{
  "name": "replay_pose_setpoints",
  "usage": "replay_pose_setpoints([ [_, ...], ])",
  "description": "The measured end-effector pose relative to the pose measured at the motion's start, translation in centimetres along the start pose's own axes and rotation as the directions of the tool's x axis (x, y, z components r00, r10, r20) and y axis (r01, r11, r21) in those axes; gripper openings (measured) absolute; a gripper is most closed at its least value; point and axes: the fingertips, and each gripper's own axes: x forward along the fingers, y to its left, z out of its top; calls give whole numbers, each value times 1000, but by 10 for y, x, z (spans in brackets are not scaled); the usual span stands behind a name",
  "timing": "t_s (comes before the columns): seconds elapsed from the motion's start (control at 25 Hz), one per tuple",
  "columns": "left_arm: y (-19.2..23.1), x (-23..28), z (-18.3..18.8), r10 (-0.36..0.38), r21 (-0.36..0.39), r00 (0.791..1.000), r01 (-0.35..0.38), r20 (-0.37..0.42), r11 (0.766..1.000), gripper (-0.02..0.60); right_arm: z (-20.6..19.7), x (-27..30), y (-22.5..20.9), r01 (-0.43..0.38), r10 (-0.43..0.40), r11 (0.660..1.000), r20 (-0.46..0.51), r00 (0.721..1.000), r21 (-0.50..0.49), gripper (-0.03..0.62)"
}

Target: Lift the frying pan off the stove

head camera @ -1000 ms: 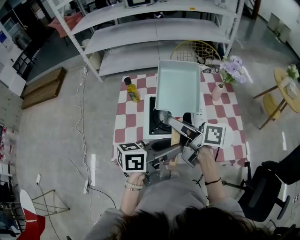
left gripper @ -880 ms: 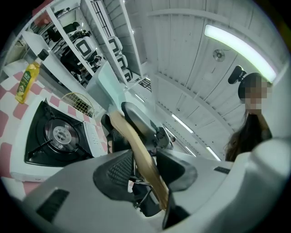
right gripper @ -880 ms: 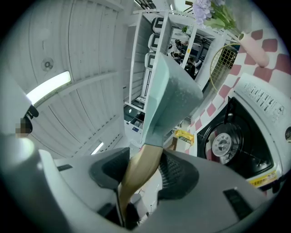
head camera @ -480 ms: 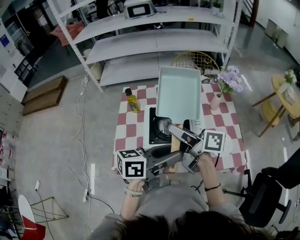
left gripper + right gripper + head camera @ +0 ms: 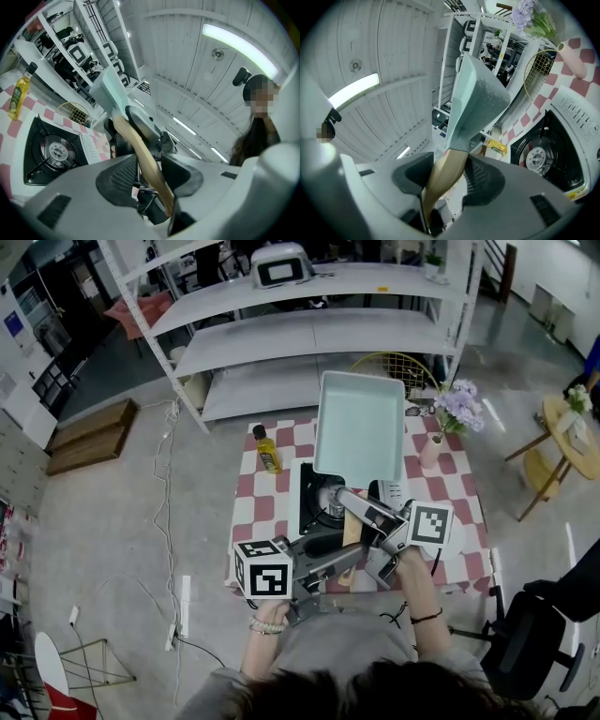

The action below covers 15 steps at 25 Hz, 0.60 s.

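The frying pan (image 5: 359, 423), a pale blue-green rectangular one, hangs in the air above the stove (image 5: 312, 505), its open inside facing up toward the head camera and its body covering the far part of the cooktop. Both tools are clamped on its wooden handle (image 5: 351, 524), which runs back from the pan toward the person. The right tool (image 5: 350, 502) grips the handle near the pan, its dark ribbed pads pressed against the wood on either side. The left tool (image 5: 349, 557) grips the same handle nearer its free end, jaws likewise set tight against it. In both gripper views the pan rises clear of the black burner (image 5: 536, 158), with no contact between them. The stove sits on a bench (image 5: 248, 498) covered in a red-and-white checked cloth. A yellow oil bottle (image 5: 266, 448) stands on the bench to the left of the stove, and a pink vase (image 5: 433, 448) with lilac flowers (image 5: 457, 404) stands to the right. White shelving (image 5: 309, 329) stands on the floor behind the bench.
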Motion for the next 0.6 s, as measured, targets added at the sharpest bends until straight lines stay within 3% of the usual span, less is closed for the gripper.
replay_pose_setpoints([
  [0.6, -4, 0, 3, -6, 18, 1000, 6, 0, 1000, 172, 3, 0, 6, -12, 12, 1000, 5, 1000, -11, 210],
])
